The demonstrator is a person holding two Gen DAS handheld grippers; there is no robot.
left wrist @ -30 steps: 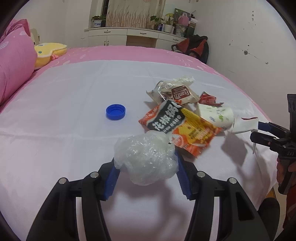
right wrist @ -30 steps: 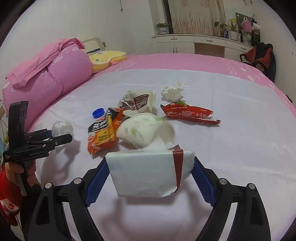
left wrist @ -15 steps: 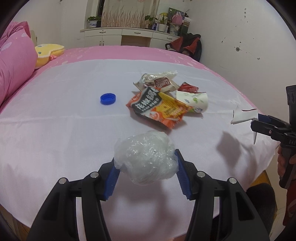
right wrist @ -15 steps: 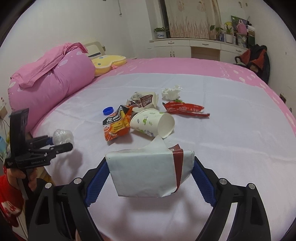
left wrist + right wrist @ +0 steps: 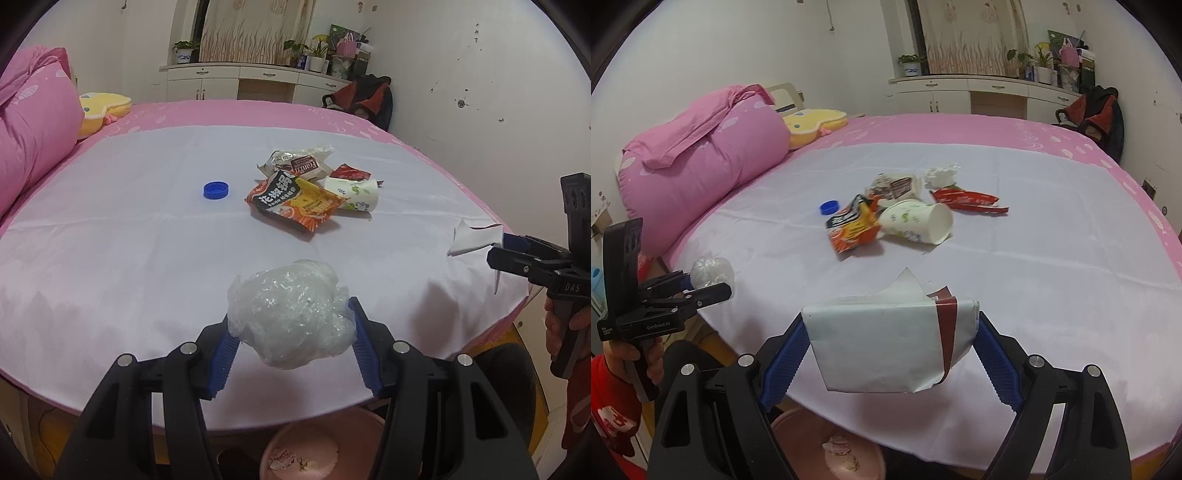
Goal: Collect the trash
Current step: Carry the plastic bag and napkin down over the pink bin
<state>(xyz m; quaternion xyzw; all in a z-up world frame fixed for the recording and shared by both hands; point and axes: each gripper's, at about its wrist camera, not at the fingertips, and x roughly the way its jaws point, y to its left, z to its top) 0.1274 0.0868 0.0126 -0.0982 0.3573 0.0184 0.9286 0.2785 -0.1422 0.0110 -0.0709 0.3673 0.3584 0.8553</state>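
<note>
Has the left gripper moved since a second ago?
Yes. The left gripper, holding the plastic wad, pulled back from the blue cap toward the bed's edge, above the pink basin.

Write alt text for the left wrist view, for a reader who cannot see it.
The left claw grips a crumpled clear plastic bag above the near edge of a bed covered by a white sheet. Farther off lie a blue bottle cap, snack wrappers and a tipped paper cup. A pink bin sits below.
</note>
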